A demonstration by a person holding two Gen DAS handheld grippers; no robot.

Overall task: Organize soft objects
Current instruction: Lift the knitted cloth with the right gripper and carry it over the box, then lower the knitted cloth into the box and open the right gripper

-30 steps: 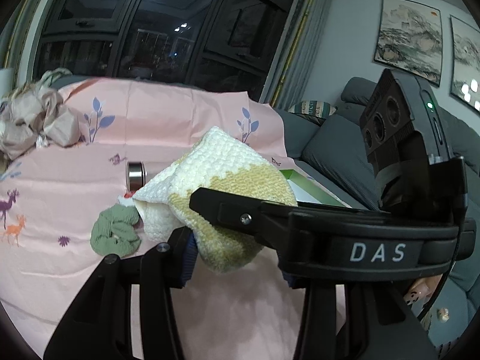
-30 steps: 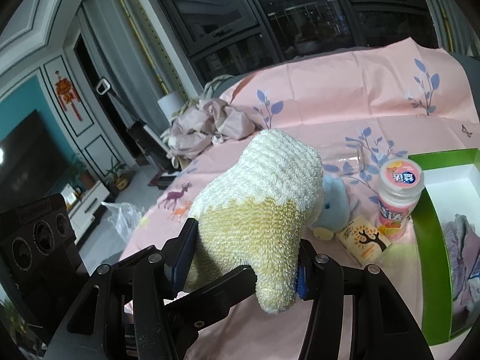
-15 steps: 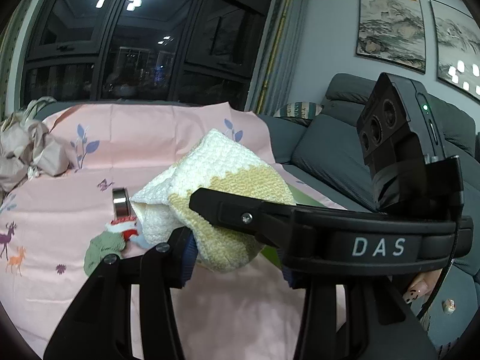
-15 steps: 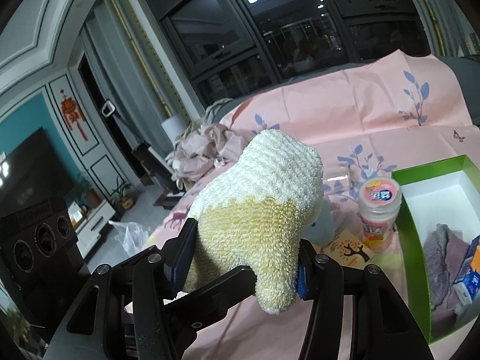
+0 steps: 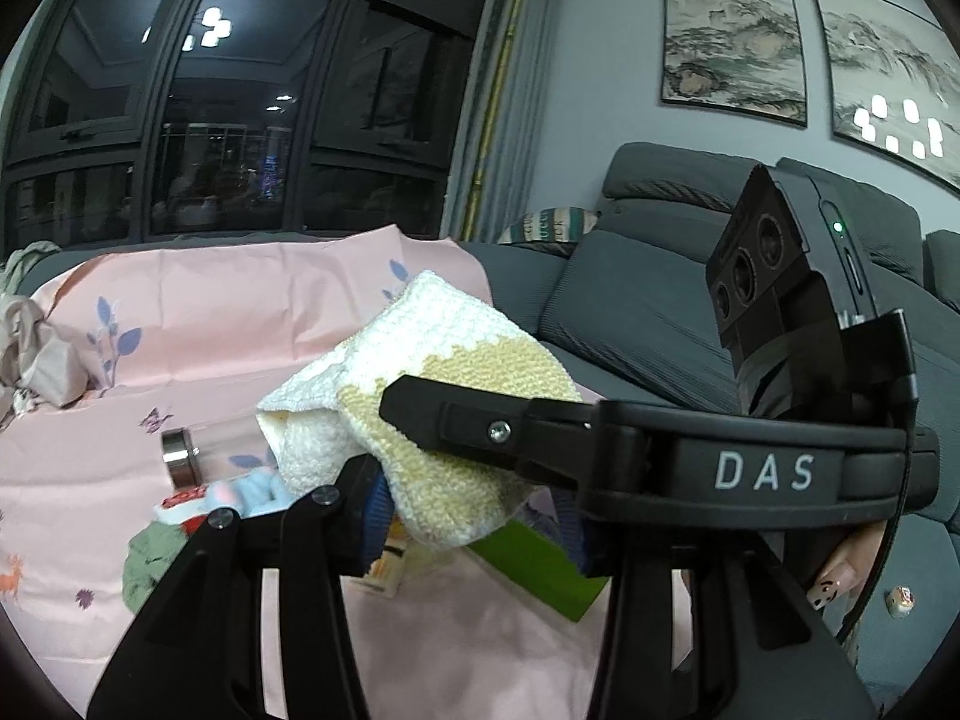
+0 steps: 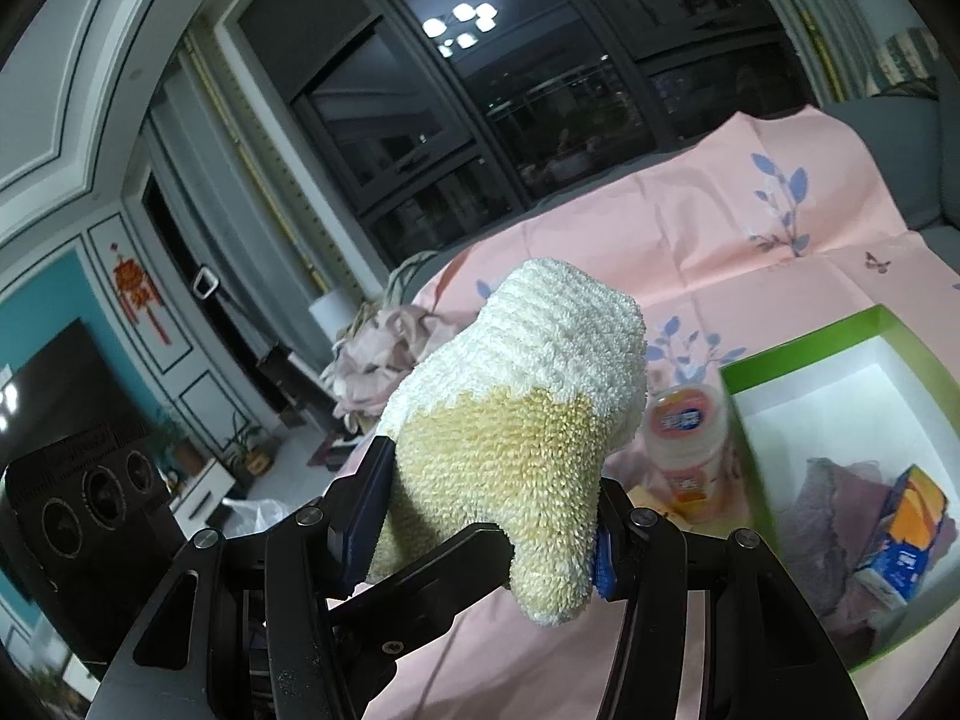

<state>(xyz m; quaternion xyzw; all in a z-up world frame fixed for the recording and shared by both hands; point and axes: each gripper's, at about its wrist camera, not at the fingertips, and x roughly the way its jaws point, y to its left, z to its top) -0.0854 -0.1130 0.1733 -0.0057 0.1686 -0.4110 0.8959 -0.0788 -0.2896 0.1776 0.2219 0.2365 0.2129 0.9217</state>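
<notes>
**2 grippers hold knitted cloth aloft over pink-covered table**

A cream-and-yellow knitted cloth [image 6: 522, 414] hangs clear of the pink sheet [image 6: 690, 252], clamped from both sides: the right gripper [image 6: 480, 516] has its blue pads pressed into the yellow lower half, while the left gripper [image 5: 474, 516] pinches the same cloth [image 5: 444, 420] from the opposite end. To the right of the cloth in the right wrist view, a green-rimmed box [image 6: 798, 342] sits open, its white floor partly bare, with a mauve cloth [image 6: 834, 492] and a blue-and-orange carton [image 6: 906, 528] lying toward its near right side. A pink-labelled bottle [image 6: 690, 444] stands just beside the box's left wall. In the left wrist view a green scrunchie [image 5: 150, 558] and a clear cylinder with a metal cap [image 5: 180, 456] lie on the sheet left of the cloth; a grey sofa [image 5: 636, 312] borders the sheet's far right edge.
</notes>
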